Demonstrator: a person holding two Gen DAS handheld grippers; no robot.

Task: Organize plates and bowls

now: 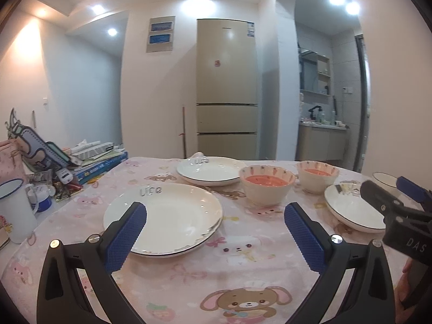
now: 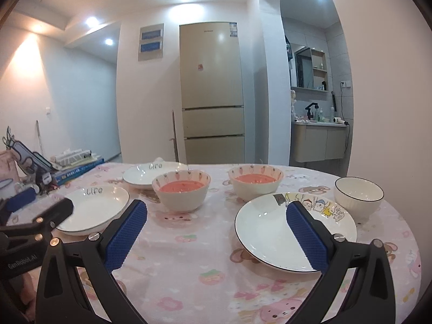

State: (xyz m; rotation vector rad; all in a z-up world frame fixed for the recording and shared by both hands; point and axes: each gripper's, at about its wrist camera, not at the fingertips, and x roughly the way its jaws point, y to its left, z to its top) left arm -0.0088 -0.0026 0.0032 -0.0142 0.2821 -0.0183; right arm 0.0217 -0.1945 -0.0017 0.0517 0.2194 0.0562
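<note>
A round table under a pink cartoon-animal cloth [image 2: 189, 243] carries everything. A wide white cartoon-printed plate with a dark rim [image 2: 270, 232] lies at four o'clock, two plain white plates [image 1: 172, 216] at nine and eleven. Two cream bowls with coral-red insides [image 2: 181, 191] stand at twelve, a white ribbed bowl [image 2: 357, 193] at two. The left gripper [image 1: 216, 232] and right gripper [image 2: 216, 232] hover wide apart, empty.

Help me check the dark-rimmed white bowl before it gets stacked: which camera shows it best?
The right wrist view. There the dark-rimmed white bowl stands whole and unobstructed at the table's right edge, beyond the cartoon plate. In the left wrist view only a sliver of its rim shows, behind the right gripper.
</note>
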